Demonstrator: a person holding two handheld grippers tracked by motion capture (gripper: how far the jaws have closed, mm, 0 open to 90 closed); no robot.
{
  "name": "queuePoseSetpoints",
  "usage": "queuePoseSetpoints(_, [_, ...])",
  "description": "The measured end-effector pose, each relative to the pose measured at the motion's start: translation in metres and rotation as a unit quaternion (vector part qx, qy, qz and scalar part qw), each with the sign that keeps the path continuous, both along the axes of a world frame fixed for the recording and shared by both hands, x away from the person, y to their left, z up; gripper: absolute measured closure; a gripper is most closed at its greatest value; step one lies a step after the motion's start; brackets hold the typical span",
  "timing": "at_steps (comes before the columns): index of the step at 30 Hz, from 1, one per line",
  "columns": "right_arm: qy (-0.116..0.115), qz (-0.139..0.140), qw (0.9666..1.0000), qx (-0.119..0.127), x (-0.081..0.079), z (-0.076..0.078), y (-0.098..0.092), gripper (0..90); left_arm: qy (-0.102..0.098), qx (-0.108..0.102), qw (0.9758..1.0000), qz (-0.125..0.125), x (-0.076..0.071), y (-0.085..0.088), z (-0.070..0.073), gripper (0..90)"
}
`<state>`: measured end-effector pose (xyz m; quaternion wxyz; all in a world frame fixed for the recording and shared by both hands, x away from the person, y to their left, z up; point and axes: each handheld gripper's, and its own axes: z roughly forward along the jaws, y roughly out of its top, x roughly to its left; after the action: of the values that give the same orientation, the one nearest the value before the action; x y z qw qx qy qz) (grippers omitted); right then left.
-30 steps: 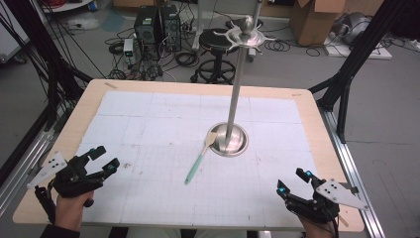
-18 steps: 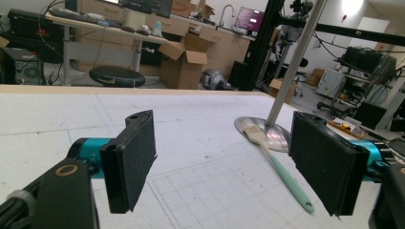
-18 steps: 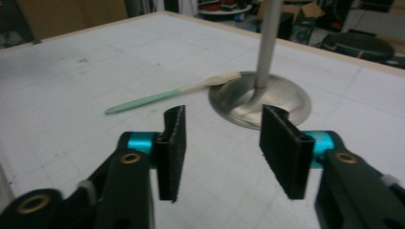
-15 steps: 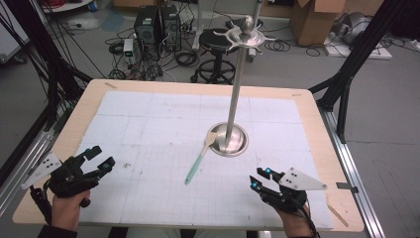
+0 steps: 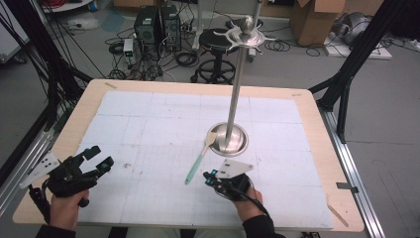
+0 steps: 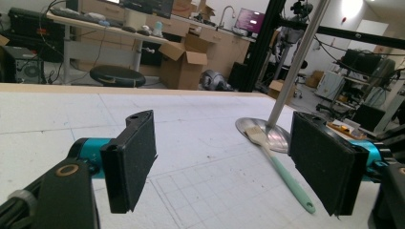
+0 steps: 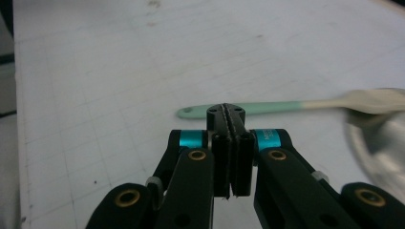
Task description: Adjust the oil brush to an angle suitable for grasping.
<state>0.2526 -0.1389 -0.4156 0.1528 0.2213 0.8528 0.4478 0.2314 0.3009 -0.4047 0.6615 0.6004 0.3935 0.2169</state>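
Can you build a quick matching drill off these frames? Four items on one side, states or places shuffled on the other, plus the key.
Column 1
1. left gripper
2. right gripper
3. spoon
4. metal stand

Column 2
A. lying flat, bowl resting on the round base
B. jaws wide apart, nothing between them
C. upright near the table's middle
D. jaws pressed together, empty, beside the green handle

Pairs: 1-B, 2-D, 3-A, 4-C

A slim spatula with a mint-green handle and a cream silicone blade [image 5: 199,154] lies flat on the white gridded desk mat [image 5: 148,134], angled diagonally. Its blade tip rests on the round steel base of an upright metal pole stand [image 5: 229,139].
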Motion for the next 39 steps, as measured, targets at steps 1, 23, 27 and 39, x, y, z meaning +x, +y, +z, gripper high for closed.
queuePoseSetpoints(1, [0.012,0.016,0.9996,-0.021,0.005,-0.007,0.016,89.1,0.0,-0.001,1.0,0.0,0.0,0.0,0.0,25.1])
queuePoseSetpoints(23, [0.046,0.045,0.9956,-0.068,0.032,-0.029,0.085,89.1,-0.001,-0.004,1.0,-0.001,0.001,0.001,0.0,25.6])
queuePoseSetpoints(27, [0.047,0.049,0.995,-0.074,0.037,-0.028,0.102,89.1,-0.002,-0.008,1.0,0.002,0.0,0.003,0.001,25.6])
queuePoseSetpoints(39, [0.035,-0.068,0.9966,-0.032,0.1,-0.003,0.06,89.2,-0.002,-0.015,0.9999,0.008,-0.001,0.008,0.0,25.8])
